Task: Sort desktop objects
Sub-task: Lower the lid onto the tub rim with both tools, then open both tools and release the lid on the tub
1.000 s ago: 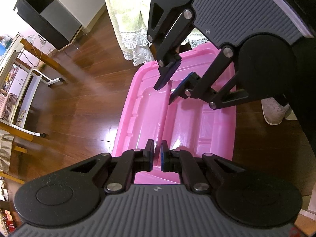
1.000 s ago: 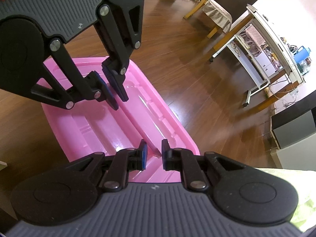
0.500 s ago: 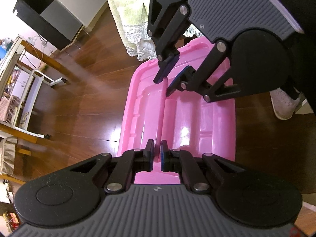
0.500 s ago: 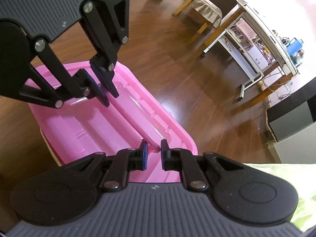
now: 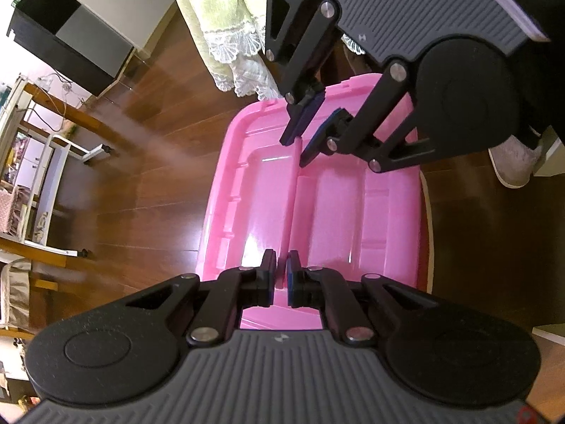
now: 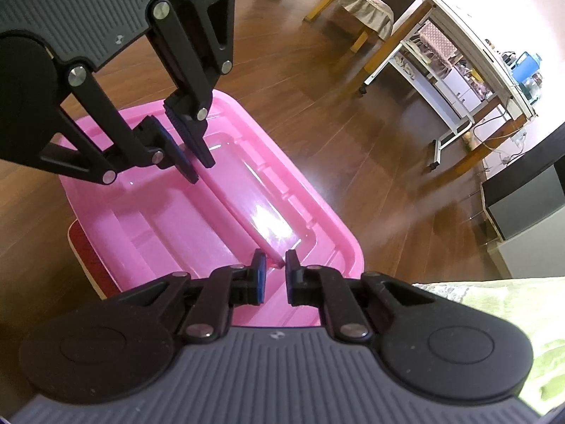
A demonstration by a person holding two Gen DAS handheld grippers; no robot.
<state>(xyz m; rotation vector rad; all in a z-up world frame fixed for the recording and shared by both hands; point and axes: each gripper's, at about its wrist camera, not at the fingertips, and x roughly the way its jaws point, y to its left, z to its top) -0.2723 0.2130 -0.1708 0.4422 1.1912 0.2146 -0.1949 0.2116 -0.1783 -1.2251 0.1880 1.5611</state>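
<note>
Pink plastic fills the middle of both wrist views: a storage-bin lid (image 5: pixel 353 208) with moulded recesses and a raised central ridge (image 5: pixel 293 190) running its length. It sits above a dark wooden floor (image 5: pixel 148 198); a red-and-cream edge (image 6: pixel 84 247) shows beneath its left side in the right wrist view, though what that is cannot be told.

The left claw (image 5: pixel 279 275) is at the near end of the ridge in its own view, its blue-padded fingers close on either side of it, apparently pinching it, though contact is hard to confirm. The right claw (image 6: pixel 272 275) sits at the opposite end of the same ridge, fingers a little wider, straddling the ridge tip with a small gap visible. Each claw appears at the far end in the other's view, tips pointing down at the ridge.

A pale green lace-trimmed cloth (image 5: pixel 226 24) hangs beyond the lid. A white trolley (image 6: pixel 455 70) stands far right in the right view, and a slippered foot (image 5: pixel 515 162) rests on the floor.
</note>
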